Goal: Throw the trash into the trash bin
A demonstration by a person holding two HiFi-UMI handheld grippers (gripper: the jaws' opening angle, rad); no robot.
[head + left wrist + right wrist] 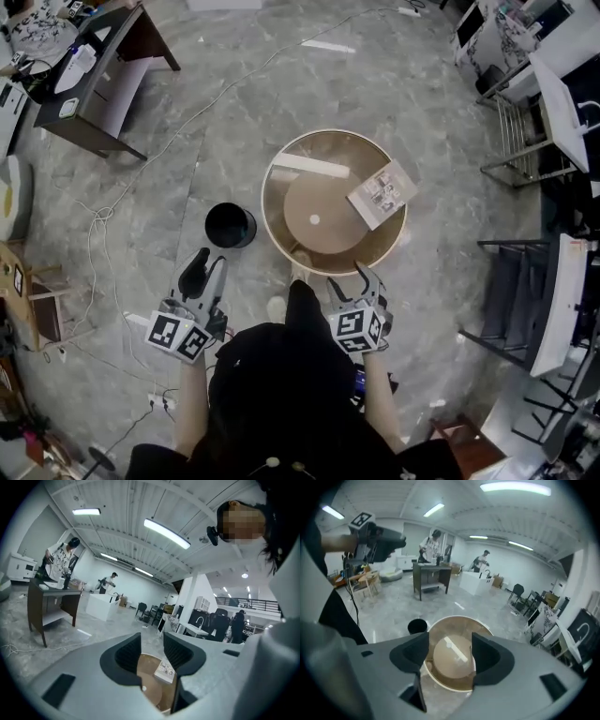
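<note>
A round tan table (281, 220) stands on the marble floor in the head view. On it lie a printed paper box (382, 194), a white strip (309, 165) and a tiny white bit (314, 219). The black trash bin (230, 226) stands on the floor just left of the table. My left gripper (204, 268) hovers below the bin, open and empty. My right gripper (354, 279) is at the table's near edge, also open and empty. The left gripper view looks between open jaws (151, 651) at the box (165, 670). The right gripper view frames the table (440, 679), the strip (454, 651) and the bin (417, 626) beyond its open jaws (450, 651).
A dark desk (103, 84) stands at the upper left, with cables (103, 216) trailing over the floor beside it. Metal racks and white boards (534, 141) line the right side. Two people work at a desk far off (433, 543).
</note>
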